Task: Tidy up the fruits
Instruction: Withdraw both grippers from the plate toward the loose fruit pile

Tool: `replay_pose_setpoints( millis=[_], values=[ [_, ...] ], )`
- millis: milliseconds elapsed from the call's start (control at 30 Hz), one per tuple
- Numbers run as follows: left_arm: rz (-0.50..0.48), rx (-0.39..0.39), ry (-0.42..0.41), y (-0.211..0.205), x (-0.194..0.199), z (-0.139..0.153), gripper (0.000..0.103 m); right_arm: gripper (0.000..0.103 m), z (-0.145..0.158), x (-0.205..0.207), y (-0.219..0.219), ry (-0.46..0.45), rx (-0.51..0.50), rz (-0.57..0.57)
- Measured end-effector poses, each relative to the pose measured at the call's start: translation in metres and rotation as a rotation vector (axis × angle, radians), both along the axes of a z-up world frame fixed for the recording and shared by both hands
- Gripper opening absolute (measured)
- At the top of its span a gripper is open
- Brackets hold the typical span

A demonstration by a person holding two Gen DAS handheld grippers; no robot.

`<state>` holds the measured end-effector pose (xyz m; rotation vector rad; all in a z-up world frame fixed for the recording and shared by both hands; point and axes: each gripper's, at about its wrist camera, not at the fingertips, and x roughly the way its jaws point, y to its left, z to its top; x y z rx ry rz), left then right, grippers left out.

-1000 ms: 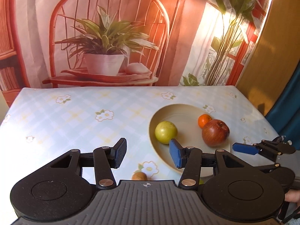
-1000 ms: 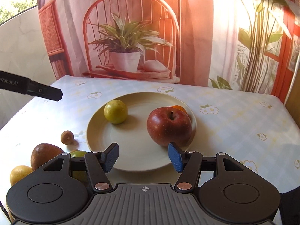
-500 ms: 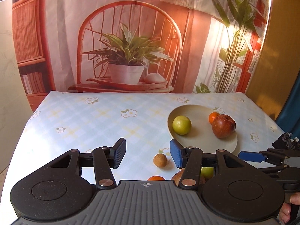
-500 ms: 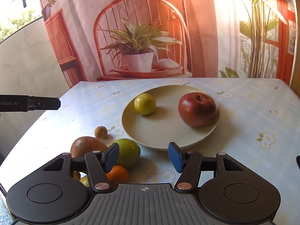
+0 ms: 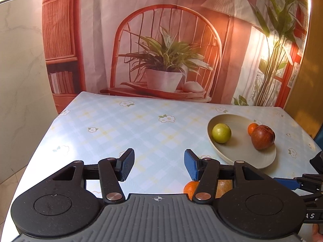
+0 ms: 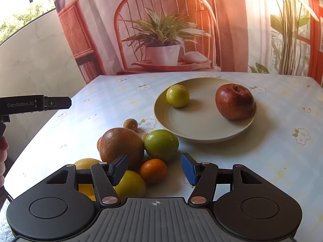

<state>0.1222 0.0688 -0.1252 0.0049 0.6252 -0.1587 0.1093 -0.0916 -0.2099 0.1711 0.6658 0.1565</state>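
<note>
Evidently empty, the right gripper (image 6: 154, 169) with jaws apart should straddle the small orange (image 6: 153, 170) squarely near the table's (image 6: 262, 151) front edge.

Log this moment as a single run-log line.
left gripper: opening, empty | right gripper: open, empty, above loose fruit | plate: red apple, yellow-green fruit, small orange

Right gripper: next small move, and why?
Probably ease the right gripper forward and down around the small orange. It lies on the cloth just ahead of the open, empty jaws, nearest of the loose pile, while the plate holds only a few fruits.
</note>
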Motion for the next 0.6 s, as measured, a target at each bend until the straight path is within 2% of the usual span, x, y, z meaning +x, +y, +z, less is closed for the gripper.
replay_pose_setpoints(
  millis=[333, 600],
  values=[
    [-0.023, 0.002, 0.018, -0.003, -0.006, -0.007, 0.057, 0.059, -0.005, -0.001, 0.010, 0.031, -0.022, 0.035],
    [-0.030, 0.003, 0.025, -0.004, -0.009, -0.008, 0.057, 0.063, -0.004, -0.015, 0.005, 0.014, -0.067, 0.038]
  ],
)
